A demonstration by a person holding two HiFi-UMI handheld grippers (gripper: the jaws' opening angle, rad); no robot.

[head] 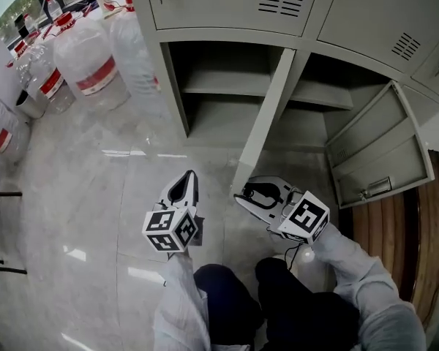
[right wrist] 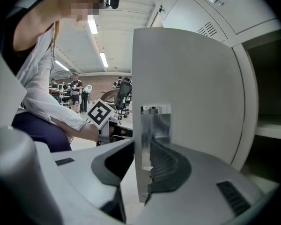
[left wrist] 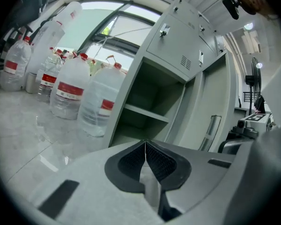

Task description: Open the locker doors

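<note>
The grey locker bank (head: 227, 2) fills the top of the head view. One lower door (head: 267, 115) stands swung out, edge-on to me, with bare shelves behind it. My right gripper (head: 239, 196) is shut on that door's free edge. In the right gripper view the door panel (right wrist: 187, 88) and its metal handle plate (right wrist: 155, 135) sit between the jaws of the right gripper (right wrist: 141, 158). My left gripper (head: 188, 180) hangs just left of the door, shut and holding nothing; in its own view the left gripper (left wrist: 145, 148) shows its pads together.
A second lower door (head: 377, 148) hangs wide open on the right. The upper locker doors are closed. Several large water bottles (head: 95, 64) stand on the glossy floor at left. A person's knees (head: 278, 298) are at the bottom, and a wooden stool (head: 395, 225) is at right.
</note>
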